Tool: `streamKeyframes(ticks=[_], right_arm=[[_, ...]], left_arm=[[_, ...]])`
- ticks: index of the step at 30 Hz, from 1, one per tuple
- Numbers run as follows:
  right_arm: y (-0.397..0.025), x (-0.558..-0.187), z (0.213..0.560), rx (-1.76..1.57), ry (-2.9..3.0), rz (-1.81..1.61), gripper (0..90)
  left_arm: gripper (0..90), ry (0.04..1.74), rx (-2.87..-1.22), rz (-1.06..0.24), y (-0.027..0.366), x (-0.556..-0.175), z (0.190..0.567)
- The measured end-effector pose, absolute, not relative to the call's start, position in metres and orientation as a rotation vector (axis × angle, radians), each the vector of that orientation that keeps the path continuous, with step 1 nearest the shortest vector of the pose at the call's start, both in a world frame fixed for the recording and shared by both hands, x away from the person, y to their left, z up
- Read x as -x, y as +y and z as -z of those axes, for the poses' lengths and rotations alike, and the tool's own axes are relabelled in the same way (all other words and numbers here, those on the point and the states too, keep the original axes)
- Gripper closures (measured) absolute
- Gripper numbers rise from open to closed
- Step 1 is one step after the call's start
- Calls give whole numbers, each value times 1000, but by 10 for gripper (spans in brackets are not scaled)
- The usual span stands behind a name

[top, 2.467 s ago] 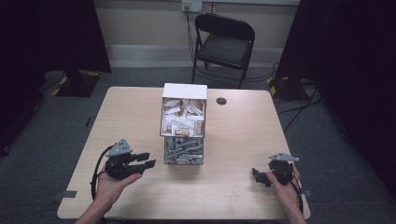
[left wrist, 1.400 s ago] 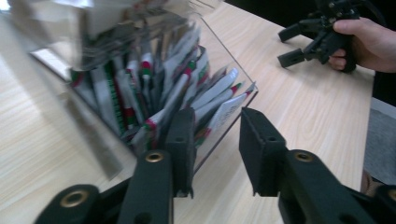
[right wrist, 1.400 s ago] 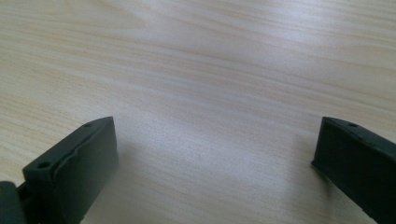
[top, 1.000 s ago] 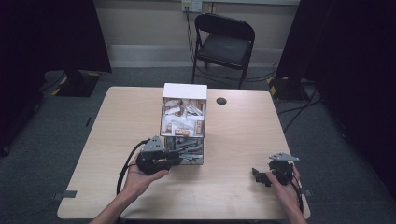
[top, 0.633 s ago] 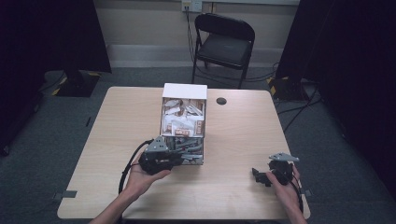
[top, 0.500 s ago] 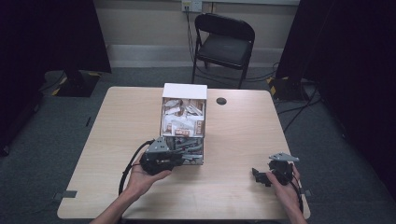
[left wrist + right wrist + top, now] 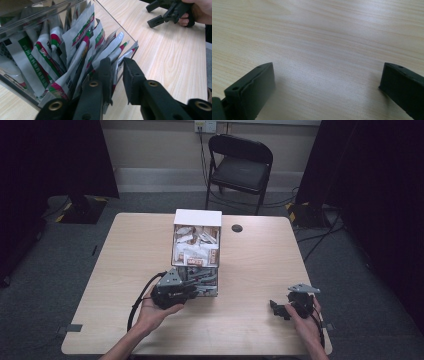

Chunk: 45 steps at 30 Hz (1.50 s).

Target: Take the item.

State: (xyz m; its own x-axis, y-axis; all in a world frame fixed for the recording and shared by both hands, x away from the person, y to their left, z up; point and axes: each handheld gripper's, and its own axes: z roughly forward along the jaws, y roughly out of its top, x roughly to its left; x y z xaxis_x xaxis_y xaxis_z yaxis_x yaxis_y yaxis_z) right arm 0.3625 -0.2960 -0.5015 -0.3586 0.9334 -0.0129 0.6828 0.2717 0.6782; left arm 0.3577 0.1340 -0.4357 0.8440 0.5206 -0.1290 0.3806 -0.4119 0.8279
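A clear box with a white lid stands mid-table, packed with sachets. Its lower compartment holds white sachets with green and red print, standing on edge. My left gripper is pushed up against the front of that compartment. In the left gripper view its jaws stand a narrow gap apart, astride the edge of one sachet at the right end of the row. My right gripper rests near the table's front right, its jaws spread wide over bare wood with nothing between them.
The table is light wood. A small black disc lies right of the box. A black folding chair stands behind the table. The right gripper also appears far off in the left gripper view.
My left gripper has travelled right from the table's front left to the box's lower compartment and reached in among the sachets. The right gripper has stayed put.
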Motion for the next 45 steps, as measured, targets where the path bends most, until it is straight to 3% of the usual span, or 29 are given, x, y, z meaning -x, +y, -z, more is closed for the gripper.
streamKeyframes(ticks=[4, 8, 45], right_arm=[[-296, -363, 501, -1460, 2136, -824, 0], [-296, -363, 502, -1459, 2137, -825, 0], [-296, -363, 501, -1460, 2137, -825, 0]], left_arm=[[872, 655, -2058, -197, 134, -358, 437], [891, 664, -2040, -178, 136, -360, 438], [900, 675, -1926, -88, 152, -356, 423]])
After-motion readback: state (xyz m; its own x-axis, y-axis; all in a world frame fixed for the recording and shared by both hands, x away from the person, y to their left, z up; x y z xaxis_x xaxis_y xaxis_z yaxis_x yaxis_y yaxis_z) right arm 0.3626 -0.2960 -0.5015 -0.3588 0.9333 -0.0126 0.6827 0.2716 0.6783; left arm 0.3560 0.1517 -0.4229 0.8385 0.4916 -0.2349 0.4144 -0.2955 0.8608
